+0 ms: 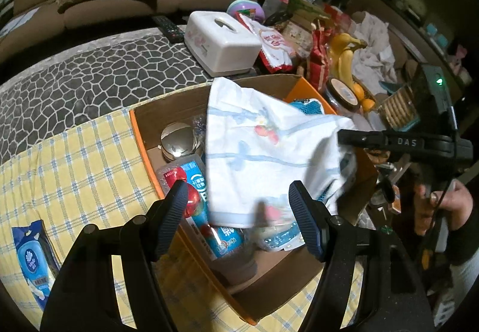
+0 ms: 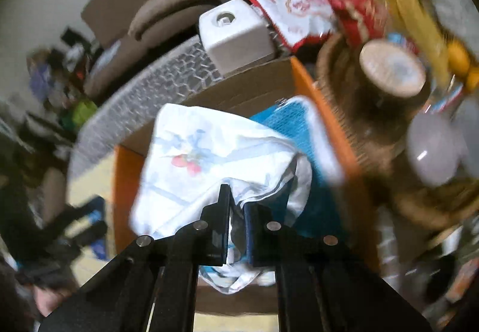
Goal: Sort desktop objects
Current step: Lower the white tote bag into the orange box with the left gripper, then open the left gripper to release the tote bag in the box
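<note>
An open cardboard box (image 1: 143, 119) with orange outer walls sits on a yellow checked cloth. A white cloth with a blue and strawberry print (image 1: 263, 149) hangs over the box. My right gripper (image 2: 237, 203) is shut on a fold of this cloth (image 2: 209, 158) and shows in the left wrist view (image 1: 353, 137) at the cloth's right edge. My left gripper (image 1: 239, 212) is open and empty above the near side of the box. Inside the box lie a blue and red bottle (image 1: 206, 212), a metal lid (image 1: 176, 140) and a blue mesh bag (image 1: 308, 107).
A white tissue box (image 1: 221, 41) stands behind the cardboard box. Snack bags (image 1: 275, 47), bananas (image 1: 347, 59), a jar (image 1: 344, 92) and biscuits (image 1: 398, 110) crowd the right. A blue packet (image 1: 33, 260) lies on the checked cloth at left. A remote (image 1: 167, 26) lies far back.
</note>
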